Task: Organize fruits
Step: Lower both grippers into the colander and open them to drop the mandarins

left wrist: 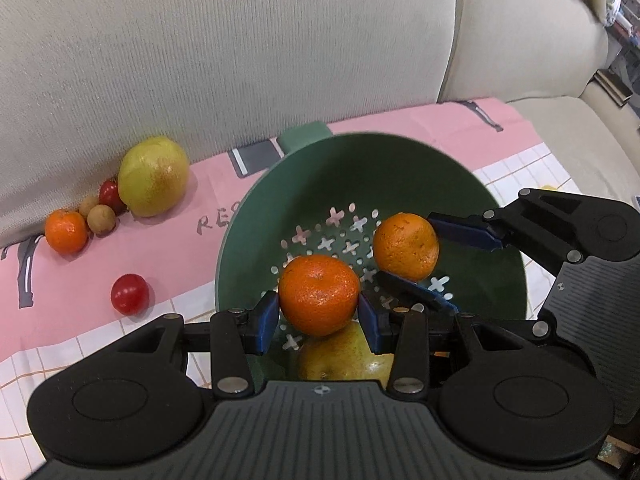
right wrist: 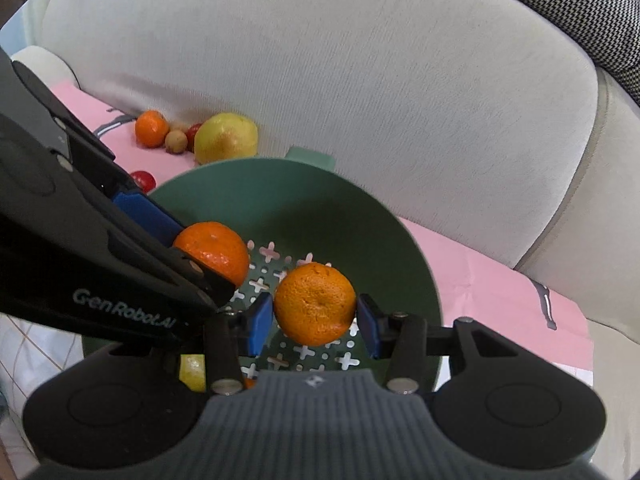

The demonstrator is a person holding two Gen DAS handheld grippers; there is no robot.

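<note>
Holding a mandarin in each gripper over the green colander (left wrist: 500, 240), I'm watching for slips: the left gripper (left wrist: 319, 320) jaws are pinching one mandarin (left wrist: 319, 294), the right gripper (right wrist: 315, 326) another (right wrist: 315, 304). Pebbled, round peel is risking a roll off the smooth pads onto the pear (left wrist: 344, 360) below.

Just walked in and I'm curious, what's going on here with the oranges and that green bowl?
A person is sorting fruit with two hand-held grippers. The left gripper grips one orange and the right gripper grips another orange, both held over the green strainer bowl, where a yellowish fruit already lies. More fruit waits on the pink cloth by the sofa: a big yellow fruit, another orange, tomatoes and small brown fruits.
</note>
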